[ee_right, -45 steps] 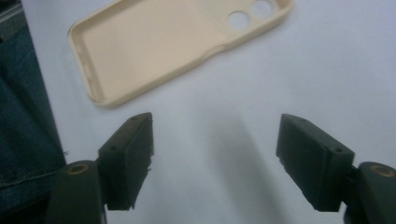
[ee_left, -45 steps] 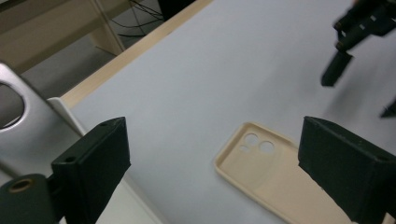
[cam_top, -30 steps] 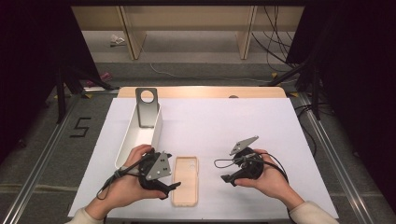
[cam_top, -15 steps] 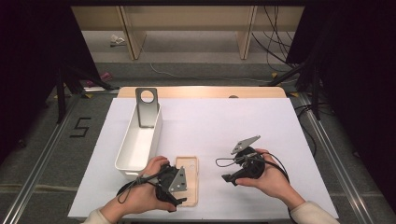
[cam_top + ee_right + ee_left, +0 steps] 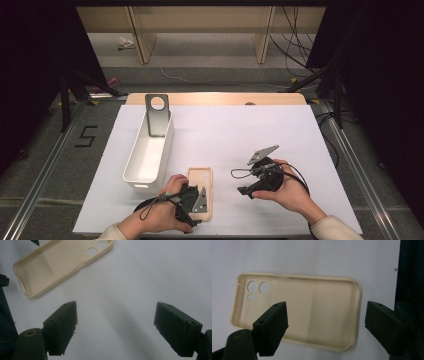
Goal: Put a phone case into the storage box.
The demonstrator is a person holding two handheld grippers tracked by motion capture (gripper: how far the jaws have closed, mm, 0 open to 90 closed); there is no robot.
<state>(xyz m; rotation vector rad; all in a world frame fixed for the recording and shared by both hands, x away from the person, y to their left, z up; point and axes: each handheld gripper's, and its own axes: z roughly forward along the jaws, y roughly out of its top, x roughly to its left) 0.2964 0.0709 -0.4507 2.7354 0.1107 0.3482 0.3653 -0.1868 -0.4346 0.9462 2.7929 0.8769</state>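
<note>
A beige phone case (image 5: 200, 176) lies hollow side up on the white table sheet (image 5: 225, 130), near the front edge. In the left gripper view the case (image 5: 312, 307) has its camera holes at the left. My left gripper (image 5: 196, 204) hangs over the case's near end, open (image 5: 327, 325). One jaw stands above the case's inside, the other past its short end, and neither presses on it. My right gripper (image 5: 246, 192) is held to the right of the case, open (image 5: 116, 327) over bare sheet. The case (image 5: 57, 262) lies apart at that view's upper left.
A long white bin (image 5: 140, 184) stands left of the case, running away from me. A grey metal bracket (image 5: 157, 117) with a round hole leans at its far end. The sheet's front edge runs just below both hands.
My left hand has moved right and down, from beside the bin's near end to over the phone case. The right hand has stayed where it was.
</note>
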